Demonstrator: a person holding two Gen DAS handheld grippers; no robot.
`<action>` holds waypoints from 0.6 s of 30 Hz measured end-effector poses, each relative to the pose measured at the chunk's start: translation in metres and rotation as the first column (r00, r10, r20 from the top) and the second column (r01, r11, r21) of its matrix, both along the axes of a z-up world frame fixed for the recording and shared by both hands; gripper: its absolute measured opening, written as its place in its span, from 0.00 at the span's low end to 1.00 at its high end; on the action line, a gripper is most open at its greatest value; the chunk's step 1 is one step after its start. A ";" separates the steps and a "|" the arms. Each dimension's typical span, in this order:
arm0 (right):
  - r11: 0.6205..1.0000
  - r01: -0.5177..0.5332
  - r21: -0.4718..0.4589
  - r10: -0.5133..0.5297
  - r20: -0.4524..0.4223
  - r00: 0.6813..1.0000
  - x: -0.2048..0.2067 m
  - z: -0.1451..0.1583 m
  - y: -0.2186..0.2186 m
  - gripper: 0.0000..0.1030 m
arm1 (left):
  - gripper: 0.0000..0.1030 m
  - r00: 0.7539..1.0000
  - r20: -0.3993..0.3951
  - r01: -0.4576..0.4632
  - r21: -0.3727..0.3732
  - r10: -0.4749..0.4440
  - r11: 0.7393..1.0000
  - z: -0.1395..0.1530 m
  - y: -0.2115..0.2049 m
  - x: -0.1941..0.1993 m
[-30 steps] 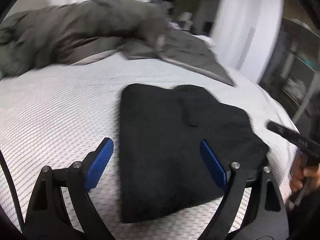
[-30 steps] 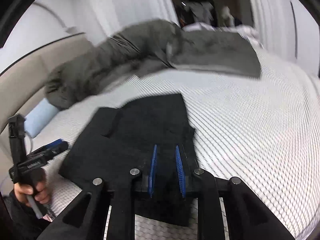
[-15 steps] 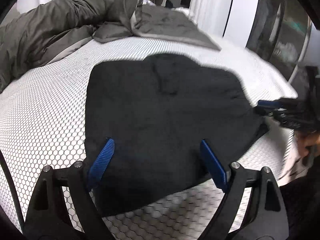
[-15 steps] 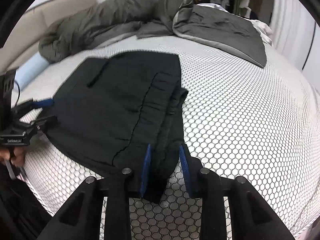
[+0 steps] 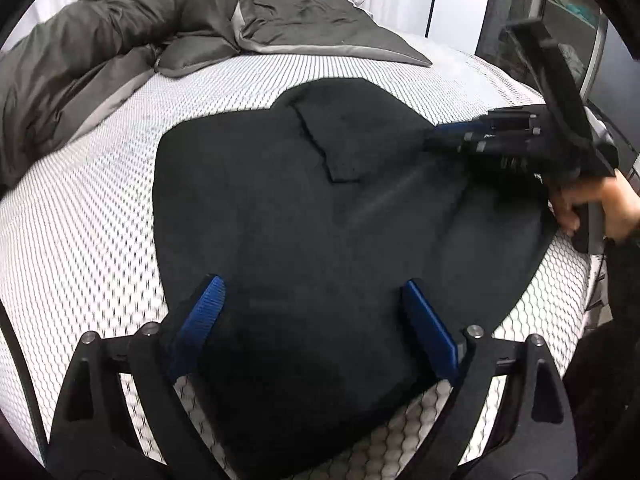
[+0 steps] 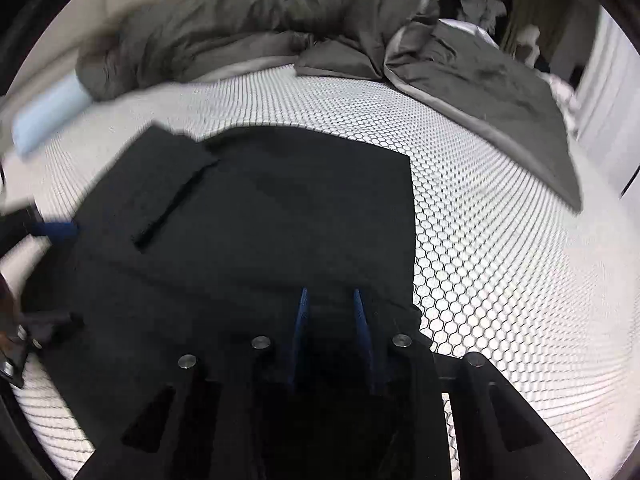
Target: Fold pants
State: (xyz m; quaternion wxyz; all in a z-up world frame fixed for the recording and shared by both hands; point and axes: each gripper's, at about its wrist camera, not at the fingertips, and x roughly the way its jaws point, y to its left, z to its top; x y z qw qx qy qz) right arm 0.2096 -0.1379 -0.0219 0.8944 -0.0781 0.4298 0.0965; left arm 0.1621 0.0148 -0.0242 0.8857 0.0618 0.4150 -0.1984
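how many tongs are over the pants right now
2. The left tongs hover open over the near part of the black pants; the right tongs reach in at their right edge.

Bed bears black pants, duvet.

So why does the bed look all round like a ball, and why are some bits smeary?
Left wrist view: the fisheye lens bends the white bed cover into a dome, and the other tool is smeared by motion. Right wrist view: same bulge, with the light blue pillow and the left edge blurred; the black pants are too dark to show folds.
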 end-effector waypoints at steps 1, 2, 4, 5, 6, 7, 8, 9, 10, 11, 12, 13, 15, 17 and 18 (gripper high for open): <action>0.999 0.016 0.049 -0.016 0.006 1.000 -0.001 0.005 -0.007 0.22 | 0.87 1.000 -0.002 -0.012 -0.004 0.012 1.000 0.001 0.002 -0.002; 0.997 0.035 0.069 -0.036 0.011 0.999 -0.004 0.008 -0.008 0.23 | 0.87 0.999 -0.001 -0.036 -0.005 0.036 0.999 0.005 0.004 -0.003; 0.997 0.078 0.014 -0.078 0.055 0.995 -0.014 0.020 0.004 0.30 | 0.87 0.999 0.018 -0.045 -0.051 0.046 0.998 0.016 0.006 -0.012; 0.998 0.066 0.009 -0.066 0.085 0.994 -0.024 0.026 0.013 0.30 | 0.87 0.999 0.045 -0.016 -0.093 0.020 0.996 0.022 0.005 -0.018; 0.999 0.031 0.028 -0.034 0.098 0.995 -0.034 0.030 0.023 0.31 | 0.87 0.998 0.060 0.006 -0.099 0.000 0.995 0.024 0.001 -0.021; 0.998 -0.021 0.056 0.016 0.091 0.996 -0.043 0.031 0.035 0.31 | 0.87 0.998 0.065 0.021 -0.083 -0.016 0.996 0.024 -0.005 -0.023; 0.994 -0.071 0.087 0.064 0.081 0.995 -0.050 0.029 0.047 0.33 | 0.87 0.998 0.049 0.034 -0.053 -0.031 0.998 0.018 -0.012 -0.021; 0.989 -0.108 0.102 0.103 0.054 0.993 -0.054 0.021 0.056 0.35 | 0.87 0.999 0.032 0.039 -0.039 -0.038 0.998 0.014 -0.014 -0.019; 0.985 -0.133 0.113 0.132 0.021 0.991 -0.054 0.012 0.061 0.36 | 0.87 0.999 0.009 0.032 -0.005 -0.032 0.999 0.004 -0.016 -0.015; 0.983 -0.152 0.099 0.155 -0.020 0.988 -0.053 0.001 0.064 0.36 | 0.87 1.000 0.007 0.026 0.020 -0.026 0.999 0.000 -0.015 -0.014; 0.987 -0.155 0.050 0.158 -0.051 0.986 -0.052 -0.011 0.065 0.36 | 0.87 1.000 0.009 0.023 0.038 -0.023 0.999 -0.003 -0.012 -0.014; 0.991 -0.131 0.004 0.131 -0.043 0.990 -0.054 -0.016 0.056 0.36 | 0.87 1.000 0.013 0.019 0.046 -0.019 0.999 -0.004 -0.009 -0.015; 0.997 -0.070 -0.015 0.069 -0.038 0.997 -0.060 -0.010 0.035 0.35 | 0.87 1.000 0.007 -0.006 0.026 0.006 1.000 -0.001 0.005 -0.017; 0.997 -0.071 0.023 0.071 -0.022 0.997 -0.069 -0.001 0.017 0.34 | 0.87 0.999 -0.007 -0.046 -0.001 0.046 0.999 0.000 0.022 -0.017; 0.996 -0.082 0.024 0.082 -0.002 0.997 -0.073 0.001 0.014 0.35 | 0.86 0.998 -0.011 -0.068 -0.034 0.068 0.997 0.004 0.030 -0.017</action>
